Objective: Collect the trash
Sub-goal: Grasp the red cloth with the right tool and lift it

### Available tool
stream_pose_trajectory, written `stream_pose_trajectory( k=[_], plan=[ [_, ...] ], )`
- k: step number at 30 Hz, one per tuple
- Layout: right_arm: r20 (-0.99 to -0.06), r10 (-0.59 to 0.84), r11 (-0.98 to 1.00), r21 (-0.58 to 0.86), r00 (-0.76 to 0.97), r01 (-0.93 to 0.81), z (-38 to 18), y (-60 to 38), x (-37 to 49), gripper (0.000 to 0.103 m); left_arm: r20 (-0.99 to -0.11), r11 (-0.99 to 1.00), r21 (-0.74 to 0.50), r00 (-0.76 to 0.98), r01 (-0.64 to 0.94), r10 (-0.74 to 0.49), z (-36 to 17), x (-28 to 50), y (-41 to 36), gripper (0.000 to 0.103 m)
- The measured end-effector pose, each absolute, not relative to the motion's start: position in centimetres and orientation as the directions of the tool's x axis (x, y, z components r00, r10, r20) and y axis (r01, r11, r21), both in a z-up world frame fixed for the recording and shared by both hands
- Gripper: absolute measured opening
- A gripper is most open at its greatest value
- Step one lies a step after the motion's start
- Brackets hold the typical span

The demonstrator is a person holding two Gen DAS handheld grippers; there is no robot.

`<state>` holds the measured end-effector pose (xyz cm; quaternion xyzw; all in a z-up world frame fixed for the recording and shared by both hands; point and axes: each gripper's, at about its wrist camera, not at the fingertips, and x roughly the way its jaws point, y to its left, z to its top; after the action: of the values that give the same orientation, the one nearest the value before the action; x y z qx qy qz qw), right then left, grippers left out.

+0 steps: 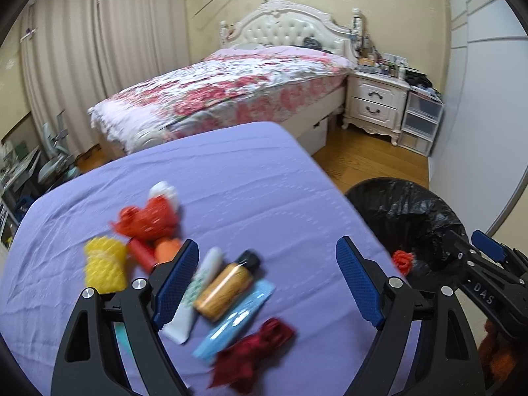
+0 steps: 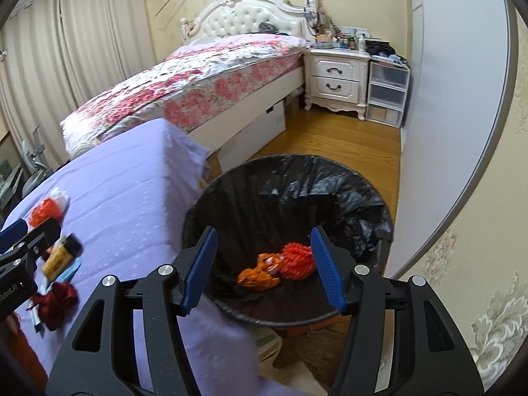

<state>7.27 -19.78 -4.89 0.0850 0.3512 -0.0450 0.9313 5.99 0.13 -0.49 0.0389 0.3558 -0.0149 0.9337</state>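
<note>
Trash lies on a purple-clothed table (image 1: pixel 231 181): an amber bottle with a black cap (image 1: pixel 227 285), a white tube (image 1: pixel 194 297), a light blue packet (image 1: pixel 237 316), a dark red crumpled piece (image 1: pixel 254 356), a yellow foam net (image 1: pixel 105 264) and an orange-red net (image 1: pixel 148 219). My left gripper (image 1: pixel 267 280) is open above the bottle and tube. My right gripper (image 2: pixel 264 267) is open and empty over a black-lined bin (image 2: pixel 346 184) that holds an orange wrapper (image 2: pixel 259 274) and a red net (image 2: pixel 297 259).
The bin (image 1: pixel 412 217) stands on the wood floor just right of the table. A bed with a floral cover (image 1: pixel 231 82) lies behind, with a white nightstand (image 1: pixel 376 102) and plastic drawers (image 1: pixel 422 118) beside it. A pale wall panel (image 2: pixel 455 99) is to the right.
</note>
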Motion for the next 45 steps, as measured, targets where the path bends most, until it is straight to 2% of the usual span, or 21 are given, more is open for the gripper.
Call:
stream_pose_trajectory(
  k=[21,25,36,39,44,45],
  plan=[
    [-0.659,0.205,0.975,0.077,0.724,-0.206,-3.3,-4.3,3.4,0.066,-0.667,0.951,0.039,0.701,-0.307,0.253,-1.1,-2.9,17.9,0.083],
    [-0.672,0.242,0.963,0.079,0.700,-0.258,-3.7,-1.7,3.1,0.072,-0.678,0.935,0.012,0.685,-0.353,0.267,-1.6,-3.8,20.2,0.083],
    [-0.729,0.210,0.964,0.042,0.652,-0.264,-6.0,-0.2,3.7,0.072,-0.690,0.933,-0.020,0.680,-0.360,0.248,-2.6,-4.1,21.9,0.083],
    [-0.737,0.220,0.961,0.054,0.639,-0.270,-6.4,-0.3,3.7,0.063,-0.691,0.938,-0.019,0.683,-0.345,0.237,-2.7,-4.0,21.5,0.083],
    [-0.739,0.229,0.958,0.057,0.634,-0.280,-6.6,-0.4,3.5,0.042,-0.693,0.945,-0.012,0.684,-0.327,0.228,-2.8,-3.8,20.7,0.083],
    [-0.739,0.237,0.957,0.064,0.631,-0.284,-6.6,-0.5,3.5,0.041,-0.693,0.946,-0.011,0.685,-0.323,0.226,-2.8,-3.7,20.6,0.083]
  ],
)
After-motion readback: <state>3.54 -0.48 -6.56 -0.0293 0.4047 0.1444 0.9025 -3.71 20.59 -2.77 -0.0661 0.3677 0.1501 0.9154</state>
